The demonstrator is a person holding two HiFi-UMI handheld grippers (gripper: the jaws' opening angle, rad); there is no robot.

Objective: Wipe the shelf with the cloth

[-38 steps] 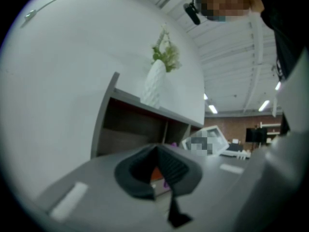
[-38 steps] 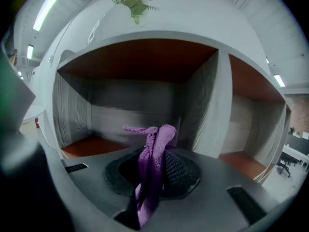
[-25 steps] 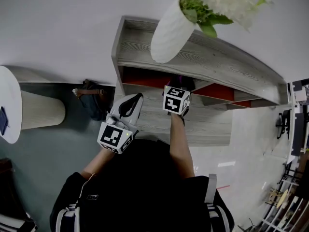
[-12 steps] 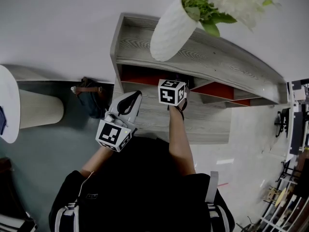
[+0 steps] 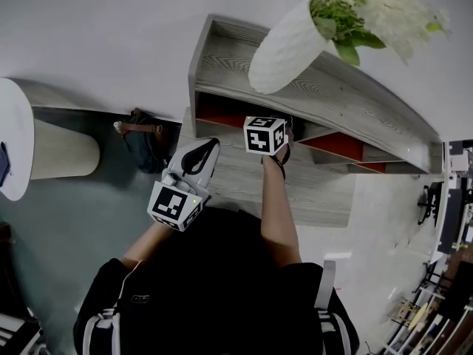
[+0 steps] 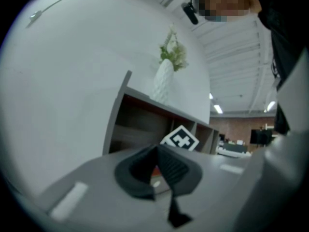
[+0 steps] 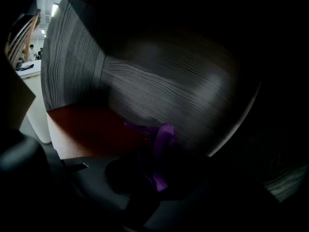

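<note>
The grey wood-grain shelf point(image 5: 347, 98) has red-floored compartments. My right gripper point(image 7: 150, 178) reaches into the leftmost compartment, so in the head view only its marker cube point(image 5: 264, 134) and the forearm show. It is shut on a purple cloth point(image 7: 163, 140), which lies against the red compartment floor point(image 7: 91, 129) near the dark wood back wall. My left gripper point(image 5: 202, 156) hangs in front of the shelf's left end, below and left of the right one. Its jaws are shut with nothing between them point(image 6: 161, 178).
A white vase point(image 5: 284, 50) with green and white flowers stands on top of the shelf, above the right gripper. A dark bag point(image 5: 144, 145) lies on the floor left of the shelf. A round white table point(image 5: 15, 161) stands at far left. Equipment clutters the right edge point(image 5: 447, 220).
My right gripper has moved left along the shelf and deeper into the left compartment with the cloth. The left gripper has hardly moved.
</note>
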